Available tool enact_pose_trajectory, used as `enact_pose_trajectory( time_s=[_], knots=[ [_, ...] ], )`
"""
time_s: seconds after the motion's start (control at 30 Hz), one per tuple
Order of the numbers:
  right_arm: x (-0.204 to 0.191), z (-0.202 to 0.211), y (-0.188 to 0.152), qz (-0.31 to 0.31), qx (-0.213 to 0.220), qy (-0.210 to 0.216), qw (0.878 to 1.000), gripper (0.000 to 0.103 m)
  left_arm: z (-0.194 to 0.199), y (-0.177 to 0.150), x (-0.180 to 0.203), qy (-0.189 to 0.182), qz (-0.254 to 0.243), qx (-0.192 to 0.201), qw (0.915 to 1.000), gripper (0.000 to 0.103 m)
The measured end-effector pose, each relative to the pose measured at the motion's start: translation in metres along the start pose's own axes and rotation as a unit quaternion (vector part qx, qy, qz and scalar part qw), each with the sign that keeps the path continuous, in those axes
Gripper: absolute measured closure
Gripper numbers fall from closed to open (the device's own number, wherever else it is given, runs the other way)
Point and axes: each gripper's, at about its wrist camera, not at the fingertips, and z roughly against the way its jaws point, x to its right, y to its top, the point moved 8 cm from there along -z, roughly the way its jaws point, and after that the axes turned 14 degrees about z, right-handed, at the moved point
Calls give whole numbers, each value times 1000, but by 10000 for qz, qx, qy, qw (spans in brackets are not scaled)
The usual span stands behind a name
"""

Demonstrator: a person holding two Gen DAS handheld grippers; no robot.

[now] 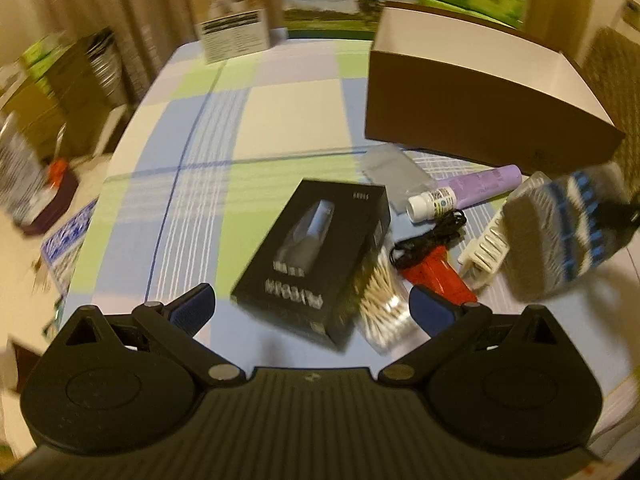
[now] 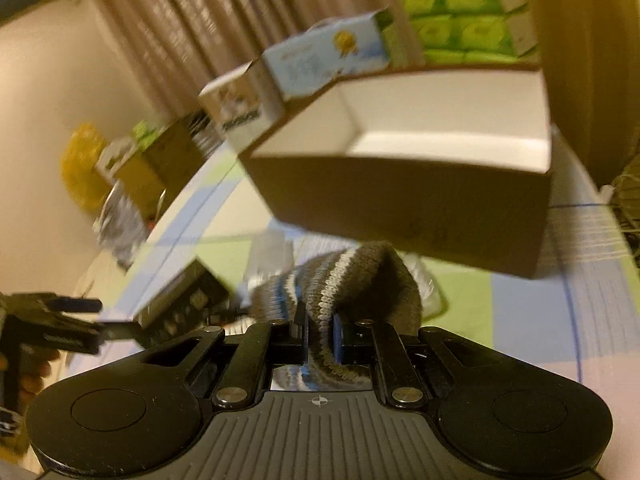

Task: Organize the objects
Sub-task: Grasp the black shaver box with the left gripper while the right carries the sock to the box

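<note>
Checked table carrying clutter beside carton. Right tongs pinching sock, likely heading cartonward. Left tongs gaping over black box.

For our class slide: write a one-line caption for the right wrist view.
Right tongs shut on a striped sock, facing the open brown box on the checked tablecloth.

a home: curtains, checked tablecloth.
</note>
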Motion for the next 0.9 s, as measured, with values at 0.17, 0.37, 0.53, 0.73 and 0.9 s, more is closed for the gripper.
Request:
enact_pose_trajectory(
  time_s=[0.17, 0.37, 0.53, 0.73, 0.9],
  knots=[
    [-4, 12, 10, -471, 184, -534, 9973, 95, -31, 18, 1, -388, -592, -162, 9974, 1],
    [-6, 26, 8, -1008, 345, -1066, 9886, 95, -65, 28, 1, -693, -1040, -409, 9913, 1],
    [-8, 38, 6, -1283, 417, -1367, 9814, 95, -85, 28, 5, -887, -1307, -608, 9856, 7],
    [-10, 50, 4, -1522, 493, -1479, 9760, 95, -87, 25, 8, -1179, -1294, -648, 9824, 24],
    [-9, 56, 12, -1567, 580, -1384, 9762, 95, -77, 29, 3, -1112, -1147, -520, 9858, 25]
  ],
)
